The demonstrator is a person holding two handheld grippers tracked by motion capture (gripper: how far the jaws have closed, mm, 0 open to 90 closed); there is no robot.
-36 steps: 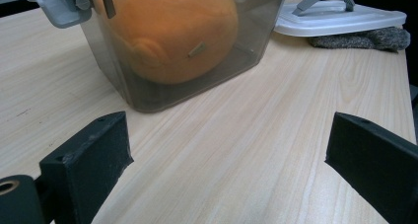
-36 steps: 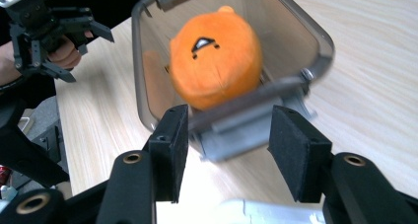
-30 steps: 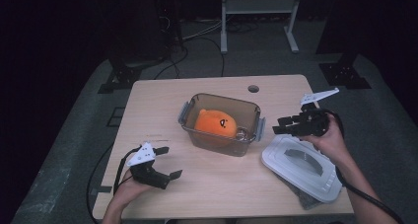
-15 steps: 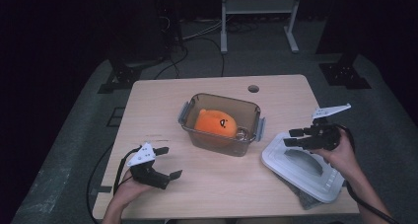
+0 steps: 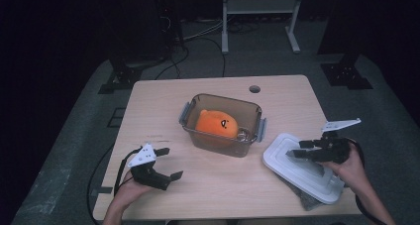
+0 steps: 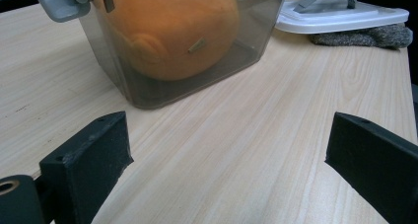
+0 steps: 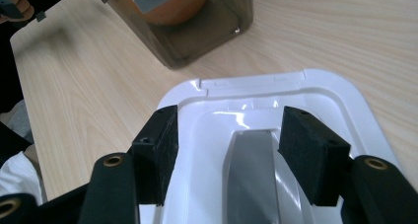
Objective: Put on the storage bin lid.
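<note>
Hovering with jaws just widened, released, the right tool point(image 5: 303, 152) straddles the white lid's point(image 5: 285, 160) grey handle point(image 7: 252, 177), seemingly untouched, near the bench's point(image 5: 218, 185) right edge.

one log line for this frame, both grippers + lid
left gripper: open, idle | right gripper: opening, astride handle | lid: off, beside container

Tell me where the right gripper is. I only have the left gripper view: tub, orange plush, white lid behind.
Observer: The right gripper hovers over the white lid, its jaws either side of the grey handle.
Operator: Gripping it?
Observer: No. The jaws have just been opening, and the pads stand clear of the handle.
Operator: Where's my left one?
Observer: The left gripper is at the front left of the table, apart from the tub.
</note>
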